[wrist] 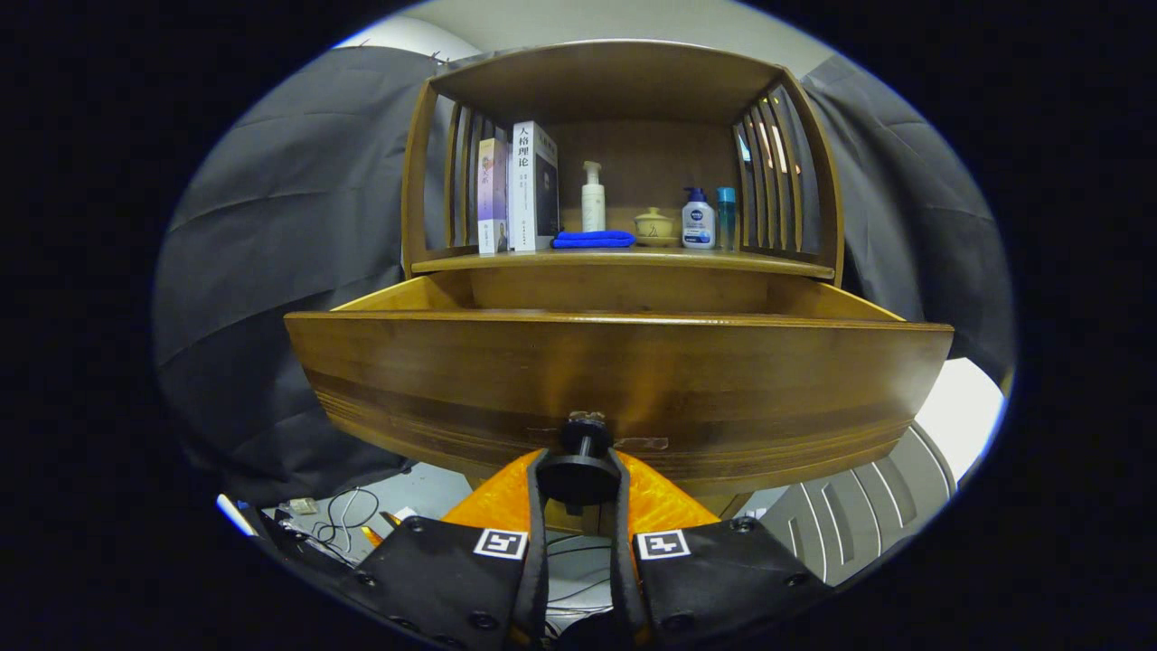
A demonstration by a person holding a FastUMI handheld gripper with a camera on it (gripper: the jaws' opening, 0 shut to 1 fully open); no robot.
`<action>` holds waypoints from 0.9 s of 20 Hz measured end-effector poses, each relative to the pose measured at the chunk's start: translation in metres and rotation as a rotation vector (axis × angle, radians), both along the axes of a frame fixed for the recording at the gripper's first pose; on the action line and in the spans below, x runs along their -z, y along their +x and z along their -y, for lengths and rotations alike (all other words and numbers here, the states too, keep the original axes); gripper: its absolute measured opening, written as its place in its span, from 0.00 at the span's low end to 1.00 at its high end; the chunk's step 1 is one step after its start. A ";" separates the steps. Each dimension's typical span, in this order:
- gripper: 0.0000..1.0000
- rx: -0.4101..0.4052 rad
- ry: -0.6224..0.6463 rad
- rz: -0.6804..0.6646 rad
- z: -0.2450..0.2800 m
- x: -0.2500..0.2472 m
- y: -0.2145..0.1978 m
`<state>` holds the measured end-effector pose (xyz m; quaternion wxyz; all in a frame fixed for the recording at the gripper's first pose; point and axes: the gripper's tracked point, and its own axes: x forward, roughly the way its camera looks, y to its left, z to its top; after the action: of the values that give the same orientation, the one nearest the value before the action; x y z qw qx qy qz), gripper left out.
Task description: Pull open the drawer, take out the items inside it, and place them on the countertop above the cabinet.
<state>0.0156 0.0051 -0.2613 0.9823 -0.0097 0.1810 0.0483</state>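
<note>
Two fingers of the tongs (578, 479) are clamped on the drawer's knob (579, 467), and the drawer (615, 380) stands pulled out toward them. Its inside lies beyond and above, hidden behind the front panel, below the worktop (624, 260).

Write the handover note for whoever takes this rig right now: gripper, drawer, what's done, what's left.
Hand-held gripper: shut on the drawer knob, a finger pressing each side of it.
Drawer: pulled well out from under the countertop; its inside is hidden behind the front panel, so the contents cannot be told.
Countertop holds books, a blue cloth, bottles and a small lidded pot.
Done: drawer open.
Left: let go of the knob, lift out whatever is inside, set it on the countertop.
</note>
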 end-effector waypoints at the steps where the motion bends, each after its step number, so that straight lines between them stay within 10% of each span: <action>1: 0.30 -0.005 0.009 -0.011 -0.001 0.000 -0.001; 8: 1.00 -0.004 0.016 -0.035 0.027 -0.025 -0.020; 18: 1.00 -0.044 -0.058 0.003 0.057 -0.131 -0.038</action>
<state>-0.0229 -0.0520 -0.1299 0.9805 -0.0422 0.1806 0.0648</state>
